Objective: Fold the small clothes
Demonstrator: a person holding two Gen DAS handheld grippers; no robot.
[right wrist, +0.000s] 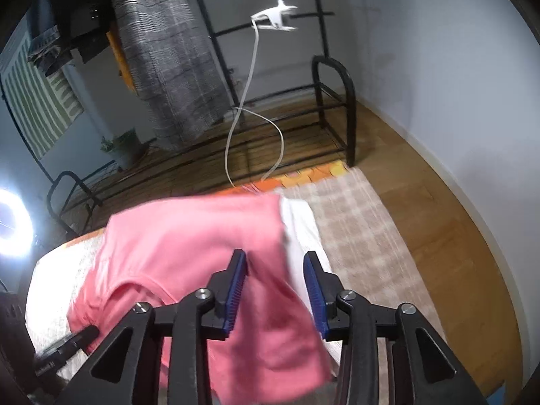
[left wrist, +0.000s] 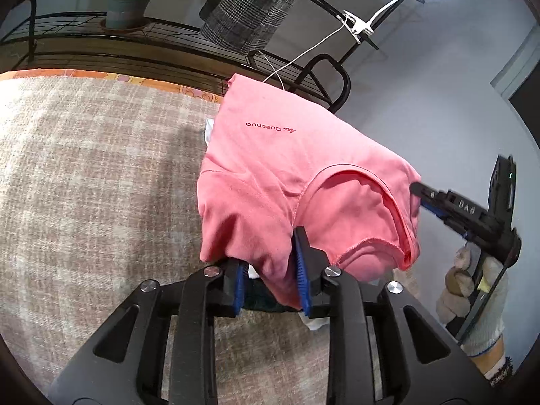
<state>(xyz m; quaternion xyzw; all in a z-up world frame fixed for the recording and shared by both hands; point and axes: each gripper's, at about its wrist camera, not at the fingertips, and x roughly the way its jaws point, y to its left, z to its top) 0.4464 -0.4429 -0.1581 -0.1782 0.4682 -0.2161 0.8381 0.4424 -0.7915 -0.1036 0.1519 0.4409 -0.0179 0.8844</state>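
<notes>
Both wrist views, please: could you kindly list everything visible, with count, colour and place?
T-shirt: one, pink, draped between both claws above the blanket.
Blanket: one, beige checked, beneath.
White cloth: one, under the T-shirt.
Plant pot: one, green, on rack.
Rack: one, black, behind.
Grey plaid garment: one, hanging.
Clip lamp: one, white, on rack.
Left claw: open, fabric between.
Right claw: open, fabric between.
Gloved hand: one, white, holding right claw.
</notes>
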